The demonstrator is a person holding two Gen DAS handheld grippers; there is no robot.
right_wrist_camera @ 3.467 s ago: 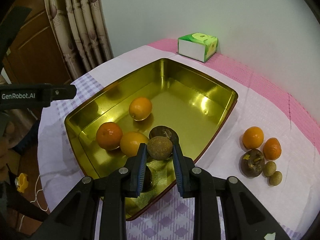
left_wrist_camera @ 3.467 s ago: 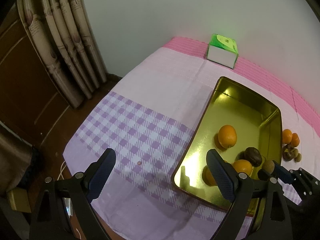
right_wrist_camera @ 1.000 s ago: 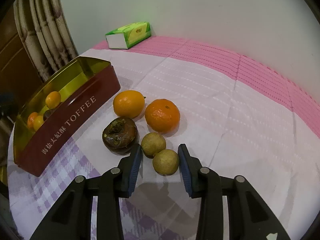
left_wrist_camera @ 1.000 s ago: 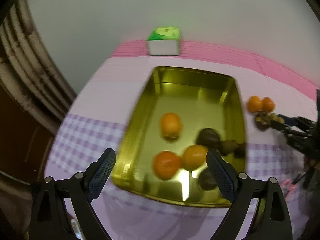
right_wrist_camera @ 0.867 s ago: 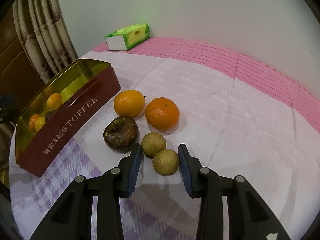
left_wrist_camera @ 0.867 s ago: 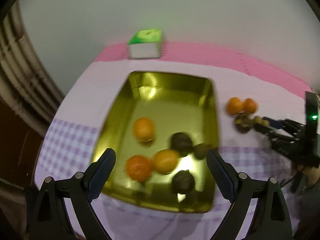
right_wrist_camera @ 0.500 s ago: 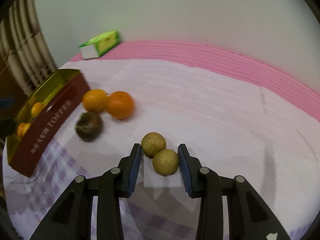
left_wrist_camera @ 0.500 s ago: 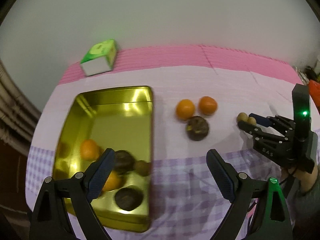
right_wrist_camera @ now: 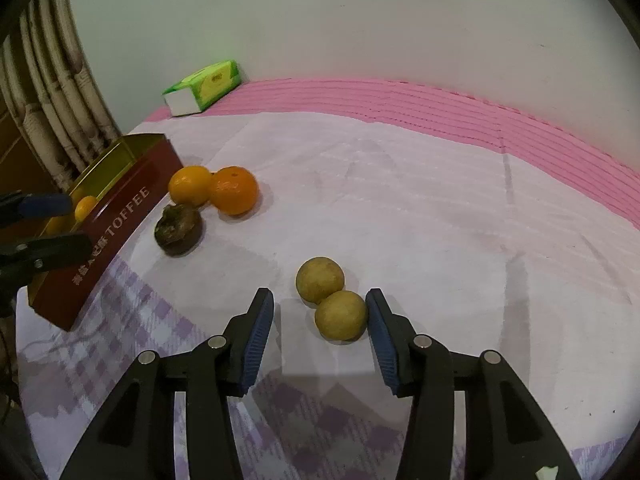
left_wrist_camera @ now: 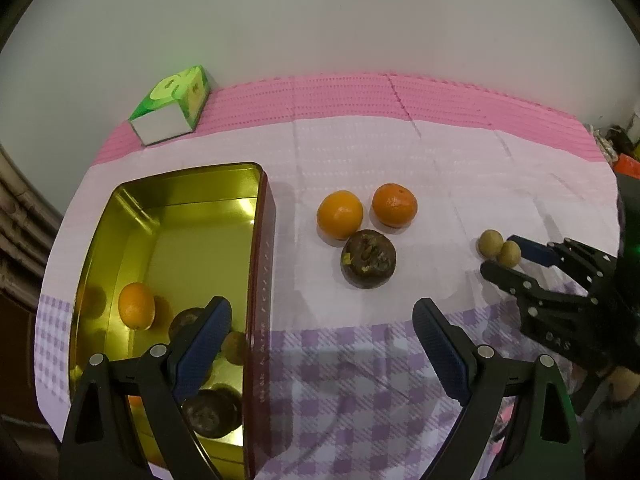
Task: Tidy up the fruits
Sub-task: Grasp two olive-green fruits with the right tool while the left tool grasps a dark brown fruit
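Several fruits lie in the tin (left_wrist_camera: 256, 248); five remain on the cloth — right gripper (right_wrist_camera: 320, 320) opening around the near longan (right_wrist_camera: 340, 316), left gripper (left_wrist_camera: 320, 332) wide apart, empty.

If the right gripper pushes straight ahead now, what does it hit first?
Likely the nearer small yellow-green fruit, already between the opening right gripper fingers, beside the right one; the second fruit sits just behind.

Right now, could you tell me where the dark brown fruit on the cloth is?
The dark brown fruit lies on the tablecloth, right of the tin, just in front of the two oranges.
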